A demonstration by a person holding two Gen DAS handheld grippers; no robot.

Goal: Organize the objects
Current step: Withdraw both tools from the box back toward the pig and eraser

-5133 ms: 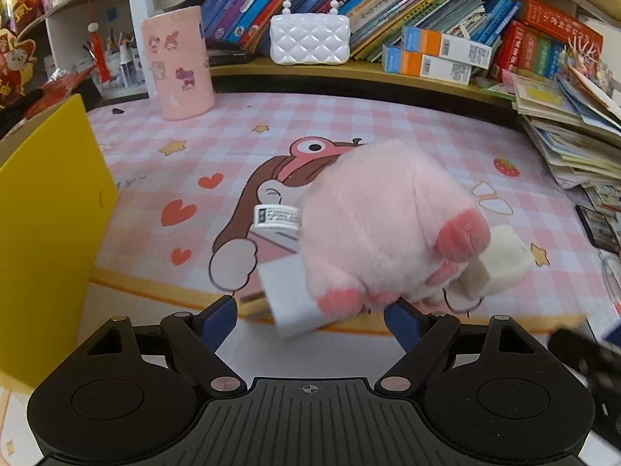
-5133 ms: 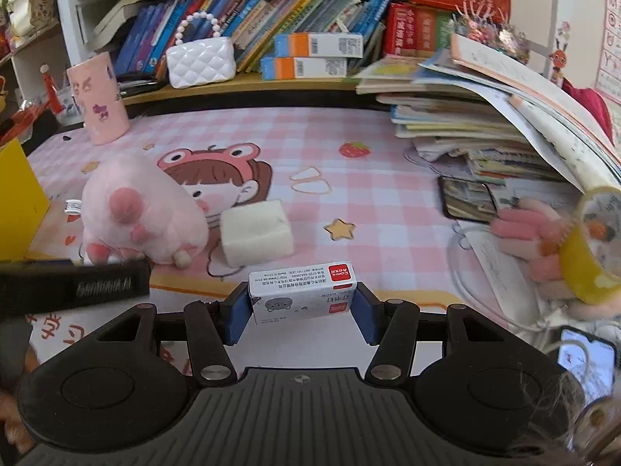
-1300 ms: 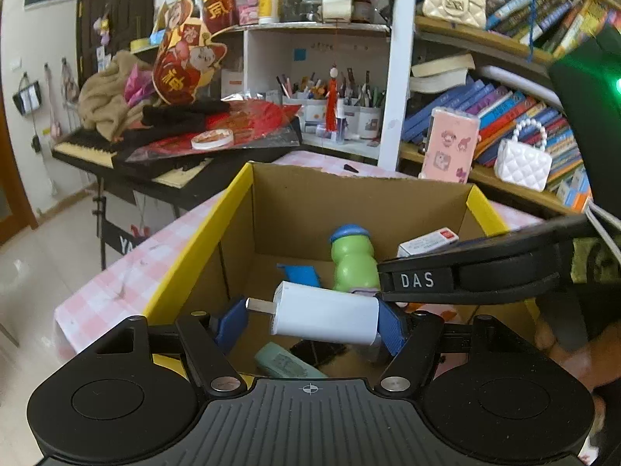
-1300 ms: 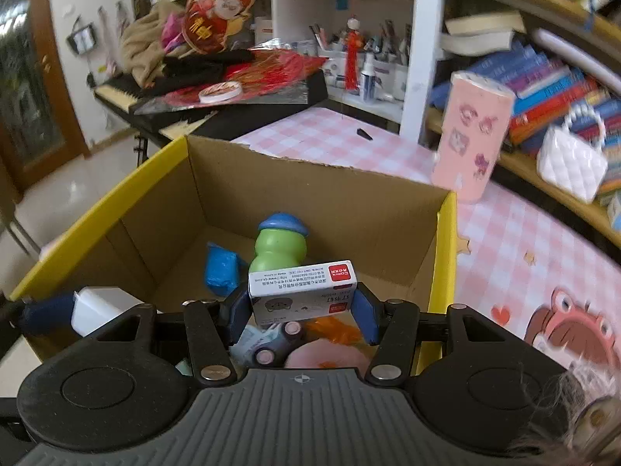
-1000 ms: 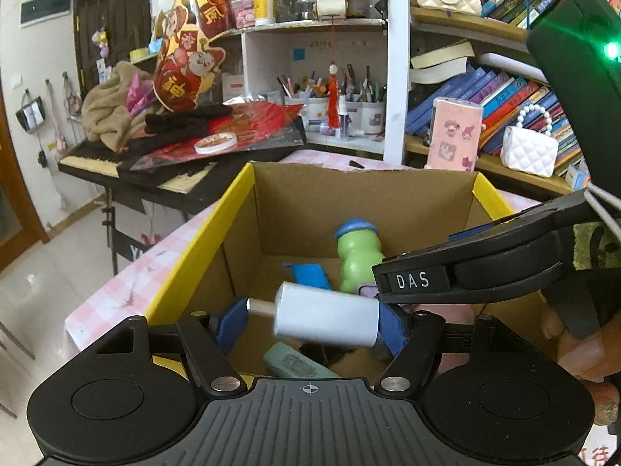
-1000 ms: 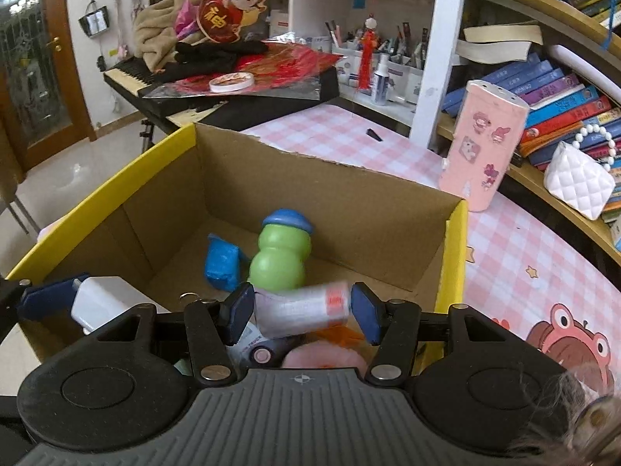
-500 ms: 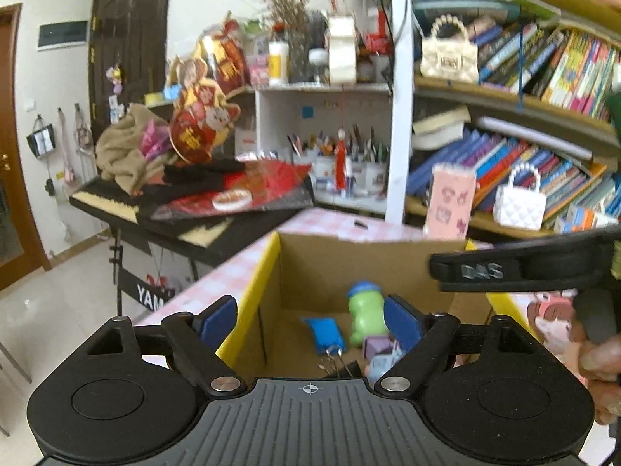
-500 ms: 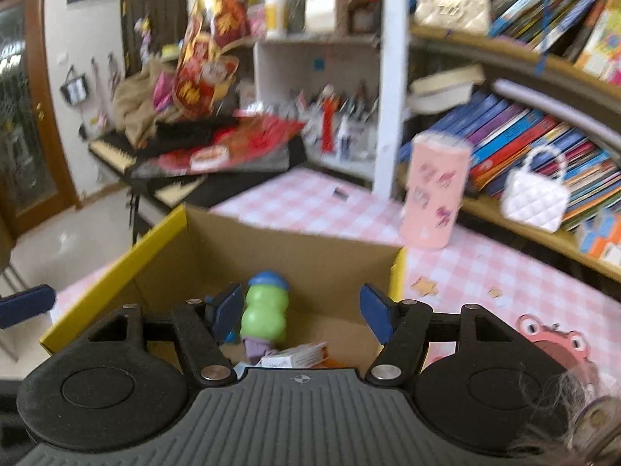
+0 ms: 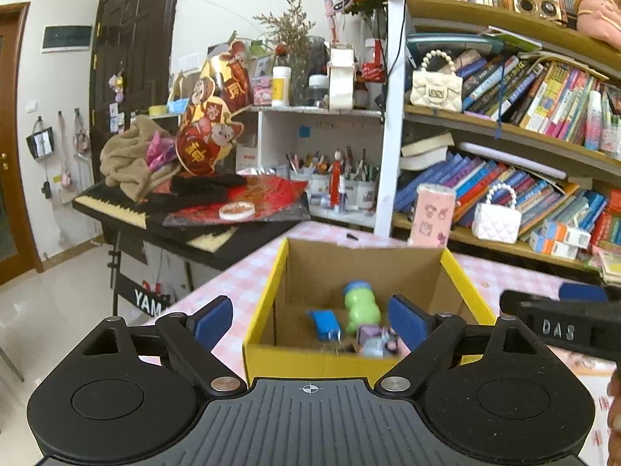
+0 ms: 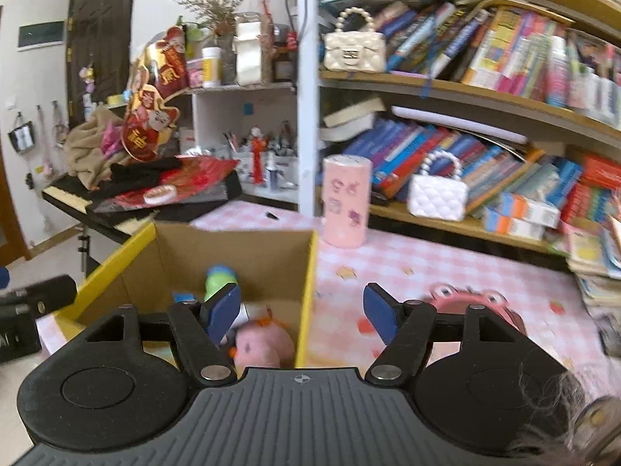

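You hold your left gripper (image 9: 308, 316) and right gripper (image 10: 302, 305) spread wide and empty above the yellow-rimmed cardboard box (image 9: 268, 295), where the green bottle (image 9: 361, 305) and pink plush (image 10: 260, 343) sit collected together.

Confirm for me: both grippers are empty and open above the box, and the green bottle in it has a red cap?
Not quite: the green bottle has a blue cap, as the left wrist view shows. The rest holds: left gripper and right gripper are empty, jaws open, above the box.
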